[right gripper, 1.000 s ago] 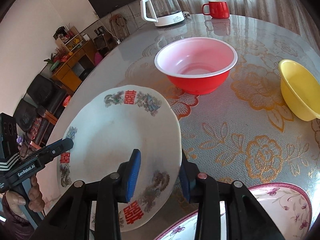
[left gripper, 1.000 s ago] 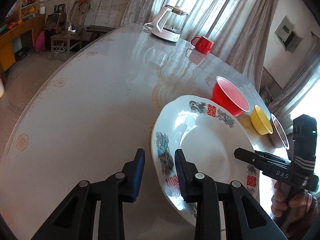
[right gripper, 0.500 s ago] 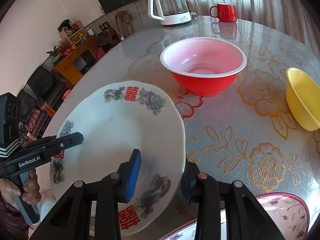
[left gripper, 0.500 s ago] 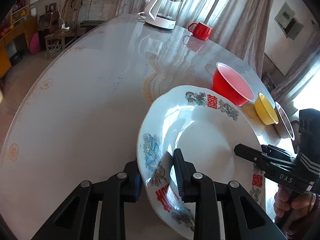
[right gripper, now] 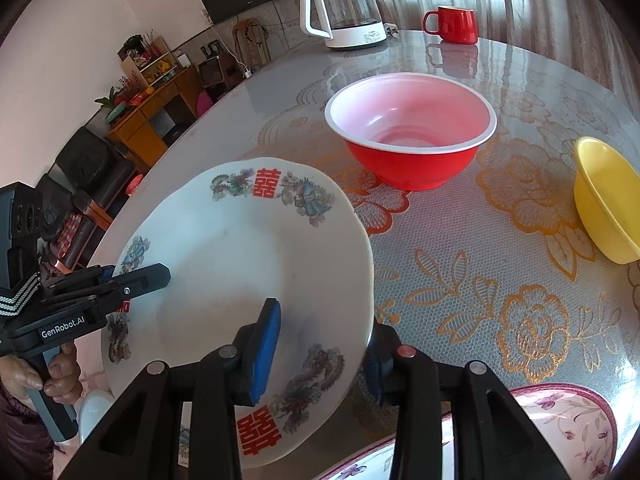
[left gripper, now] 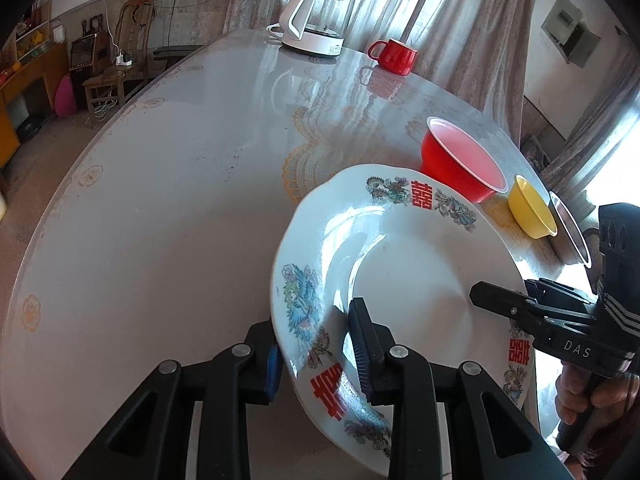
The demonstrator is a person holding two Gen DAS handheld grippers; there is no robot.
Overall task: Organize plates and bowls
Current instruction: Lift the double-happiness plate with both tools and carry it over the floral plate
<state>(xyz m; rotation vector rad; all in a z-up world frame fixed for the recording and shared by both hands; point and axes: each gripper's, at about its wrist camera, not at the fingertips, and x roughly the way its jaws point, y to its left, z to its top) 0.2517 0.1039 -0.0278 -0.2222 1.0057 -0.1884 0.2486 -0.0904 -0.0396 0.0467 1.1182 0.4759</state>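
A white plate (left gripper: 416,276) (right gripper: 248,280) is held tilted above the worktop (left gripper: 160,208) (right gripper: 460,272), filling the lower centre of both views. Its scalloped rim is decorated with red double-happiness characters and blue-green bird and flower motifs, and the glossy centre is plain. The left gripper (left gripper: 316,356) is closed on the plate's rim in the lower middle of the left wrist view, one pad above and one below. The right gripper (right gripper: 320,356) is clamped on the opposite rim in the same manner. A red bowl (left gripper: 460,160) (right gripper: 412,140) with a pale interior and a smaller yellow bowl (left gripper: 530,212) (right gripper: 604,200) are seen on the worktop beyond the plate. A floral-rimmed dish (right gripper: 560,432) is partly visible at the lower right of the right wrist view.
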